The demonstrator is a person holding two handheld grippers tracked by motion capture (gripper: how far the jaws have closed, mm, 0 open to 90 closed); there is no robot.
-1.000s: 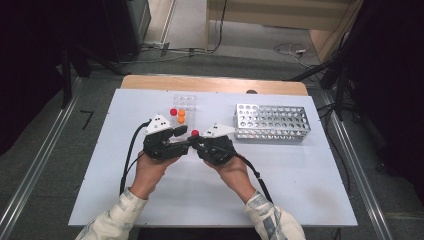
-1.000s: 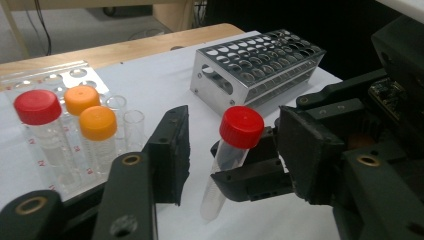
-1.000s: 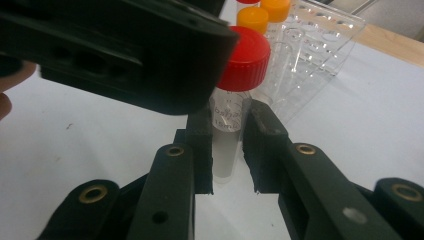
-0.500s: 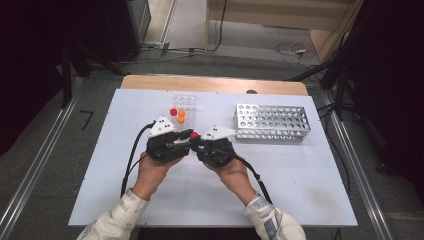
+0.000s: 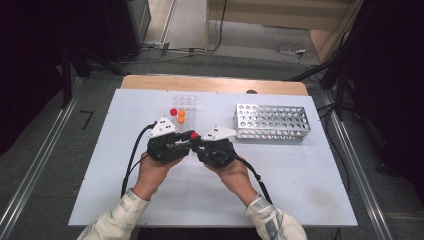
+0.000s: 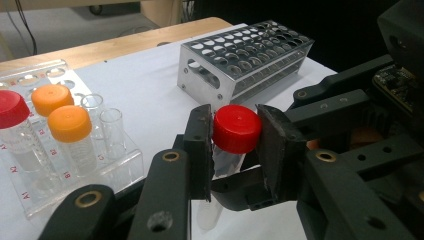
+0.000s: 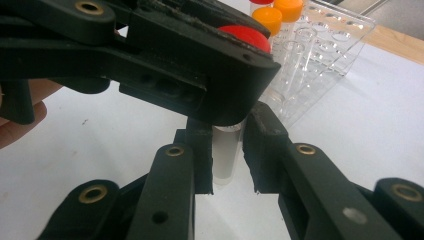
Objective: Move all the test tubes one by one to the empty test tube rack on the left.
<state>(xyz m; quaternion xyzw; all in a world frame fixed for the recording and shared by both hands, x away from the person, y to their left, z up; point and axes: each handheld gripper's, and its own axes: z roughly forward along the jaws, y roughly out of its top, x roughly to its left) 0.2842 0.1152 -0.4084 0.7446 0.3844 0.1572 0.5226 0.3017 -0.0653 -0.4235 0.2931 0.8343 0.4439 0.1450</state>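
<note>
Two hand-held grippers meet over the middle of a white table (image 5: 300, 175), sharing one clear sample tube (image 7: 226, 150) with a red screw cap (image 6: 236, 128). In the left gripper view, the left gripper (image 6: 233, 142) has its jaws clamped on either side of the red cap, the tube's body hanging below them. In the right gripper view, the right gripper (image 7: 227, 150) has its jaws set against the tube's clear body just beneath the other tool, gripping it from both sides. From the high view, the left gripper (image 5: 167, 145) and right gripper (image 5: 212, 147) sit tip to tip, with the red cap (image 5: 194, 135) between them, held above the table. Just beyond them, toward the far side, stands a clear plastic rack (image 5: 186, 102) holding one red-capped tube (image 5: 173, 112) and two orange-capped tubes (image 5: 181, 116). To the right, well apart, rests a perforated metal rack (image 5: 271, 122).
</note>
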